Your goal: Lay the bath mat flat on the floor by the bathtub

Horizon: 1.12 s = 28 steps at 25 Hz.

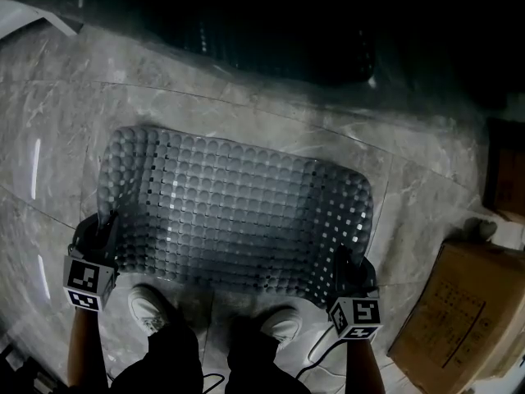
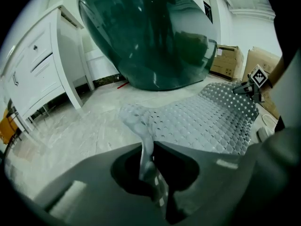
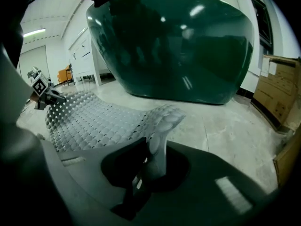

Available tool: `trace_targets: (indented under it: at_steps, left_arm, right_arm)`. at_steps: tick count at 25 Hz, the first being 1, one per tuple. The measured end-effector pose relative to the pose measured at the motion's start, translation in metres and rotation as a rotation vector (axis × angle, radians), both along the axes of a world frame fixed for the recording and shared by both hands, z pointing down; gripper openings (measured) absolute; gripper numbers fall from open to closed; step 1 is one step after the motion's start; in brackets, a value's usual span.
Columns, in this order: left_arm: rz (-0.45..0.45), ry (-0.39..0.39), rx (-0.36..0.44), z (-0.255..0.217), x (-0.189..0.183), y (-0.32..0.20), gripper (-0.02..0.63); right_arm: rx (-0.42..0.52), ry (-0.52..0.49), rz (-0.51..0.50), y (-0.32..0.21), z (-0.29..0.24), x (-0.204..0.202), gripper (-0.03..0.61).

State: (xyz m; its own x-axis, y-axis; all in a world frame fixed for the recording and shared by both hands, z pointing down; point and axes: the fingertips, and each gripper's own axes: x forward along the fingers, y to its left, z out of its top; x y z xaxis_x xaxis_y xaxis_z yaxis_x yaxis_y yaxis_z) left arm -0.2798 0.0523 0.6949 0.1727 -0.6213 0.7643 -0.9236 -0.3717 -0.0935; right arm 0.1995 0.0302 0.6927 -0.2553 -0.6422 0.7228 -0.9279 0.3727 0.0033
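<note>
Pinches the near left corner of the bath mat between the closed jaws of the left tool, with a fold of the bumpy grey sheet standing up out of the grip. Clamps the near right corner the same way in the right tool. Holds the mat stretched between the two tools, long side across, covered in round bumps and small holes and sagging a little in the middle. Spreads it above the pale marble floor, just ahead of two white shoes and near the dark green bathtub. Cannot tell whether the far edge touches the floor. Stands with a cardboard box to the right and a white cabinet left of the tub.
</note>
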Motion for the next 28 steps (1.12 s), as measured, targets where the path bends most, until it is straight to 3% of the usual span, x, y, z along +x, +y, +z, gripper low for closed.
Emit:
trace_targets:
  at_steps: [28]
  left_arm:
    - [-0.06,-0.048,-0.057,0.055,-0.04,-0.009,0.043]
  right_arm:
    - [-0.053,-0.032,0.062,-0.007,0.055,0.039,0.094]
